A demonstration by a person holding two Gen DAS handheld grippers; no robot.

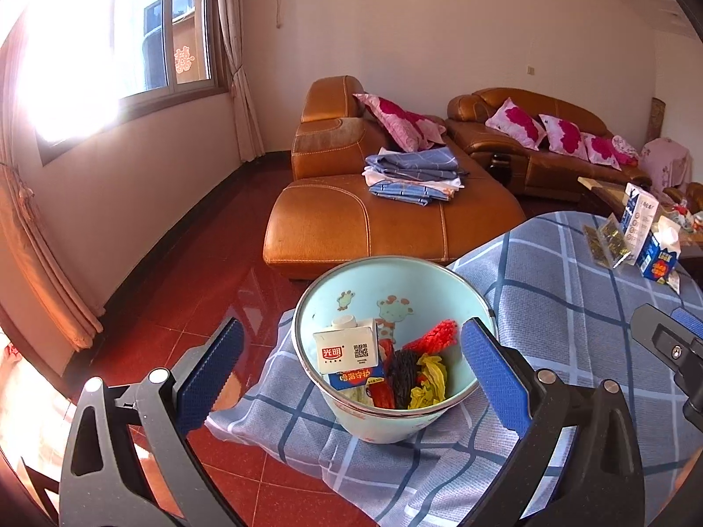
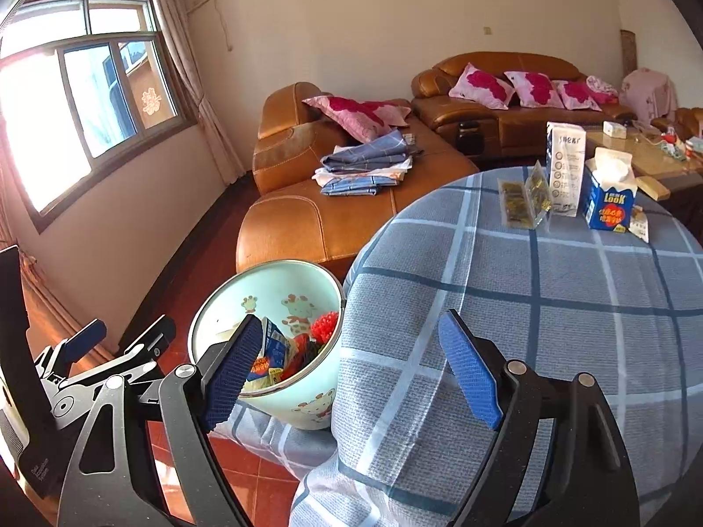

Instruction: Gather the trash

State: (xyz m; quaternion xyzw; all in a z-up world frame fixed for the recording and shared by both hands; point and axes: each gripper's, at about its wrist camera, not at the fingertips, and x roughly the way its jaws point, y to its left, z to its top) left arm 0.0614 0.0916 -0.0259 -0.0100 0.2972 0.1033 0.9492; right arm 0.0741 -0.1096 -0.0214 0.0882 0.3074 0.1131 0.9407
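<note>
A pale blue bucket (image 1: 395, 290) with cartoon prints stands on a hanging fold of the checked tablecloth (image 1: 571, 290). Inside lie a white milk carton (image 1: 347, 347), red mesh (image 1: 433, 336), a black bundle and a yellow wrapper (image 1: 430, 377). My left gripper (image 1: 351, 369) hovers over the bucket, open and holding nothing. My right gripper (image 2: 351, 373) is open over the table's near edge, beside the bucket (image 2: 272, 290), also holding nothing. At the table's far side stand a blue carton (image 2: 608, 202), a tall white box (image 2: 564, 167) and clear packets (image 2: 525, 202).
An orange leather sofa (image 1: 373, 219) with folded cloths (image 1: 413, 175) stands behind the bucket. A low glass table (image 2: 637, 153) with small items is at the far right. Red floor tiles (image 1: 175, 307) run to the window wall on the left.
</note>
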